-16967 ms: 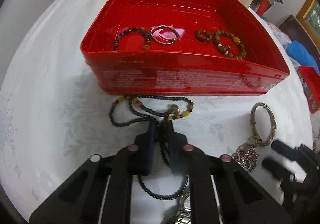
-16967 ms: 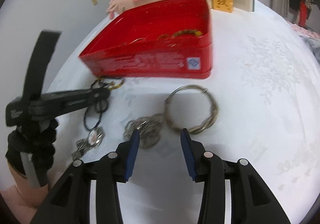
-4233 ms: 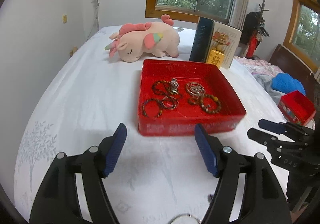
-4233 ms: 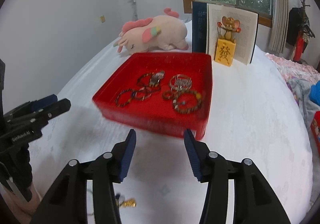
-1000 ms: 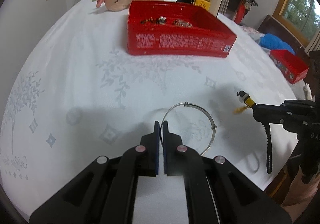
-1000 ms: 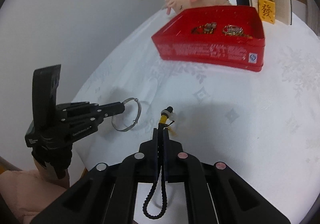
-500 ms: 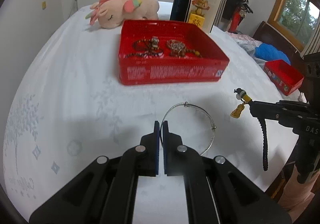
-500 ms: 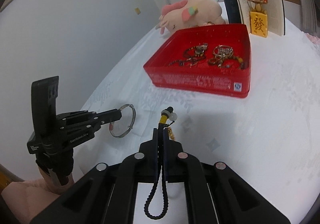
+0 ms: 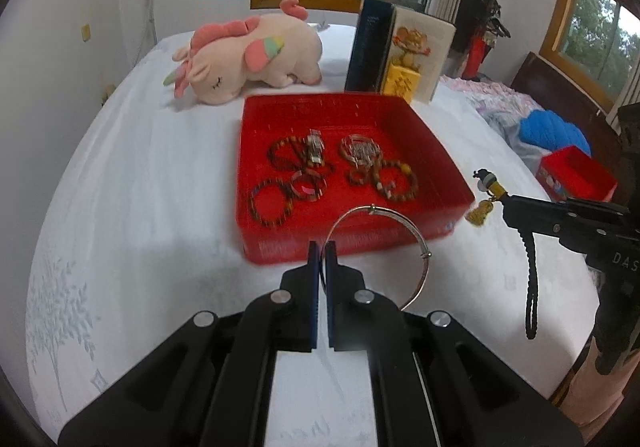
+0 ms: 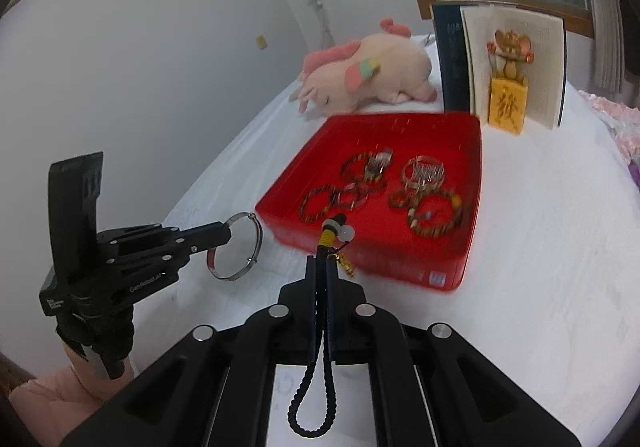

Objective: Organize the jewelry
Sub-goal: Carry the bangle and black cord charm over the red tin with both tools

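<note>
A red tray [image 9: 436, 143] [image 10: 474, 183] sits on the white bed and holds several bead bracelets [image 9: 270, 203] and silver pieces [image 9: 360, 149]. My left gripper [image 9: 320, 247] [image 10: 228, 235] is shut on a thin silver bangle [image 9: 416, 235] [image 10: 256, 251], held in the air just short of the tray's near wall. My right gripper [image 10: 320, 261] [image 9: 506, 203] is shut on a black cord charm [image 10: 312, 399] [image 9: 530, 287] with a yellow and white bead top and a small gold pendant [image 9: 478, 213] [image 10: 346, 265]. It hovers by the tray's near right corner.
A pink plush toy [image 9: 248, 55] lies behind the tray. Beside it stand a dark box [image 9: 368, 47] and an open card with a gold block [image 9: 400, 85]. A small red box [image 9: 576, 177] and a blue bundle [image 9: 554, 131] sit at the right. A hand [image 10: 60, 387] shows at lower left.
Both grippers have risen and come closer to the red tray, carrying the bangle and the cord charm. The tray's inside now shows from above.
</note>
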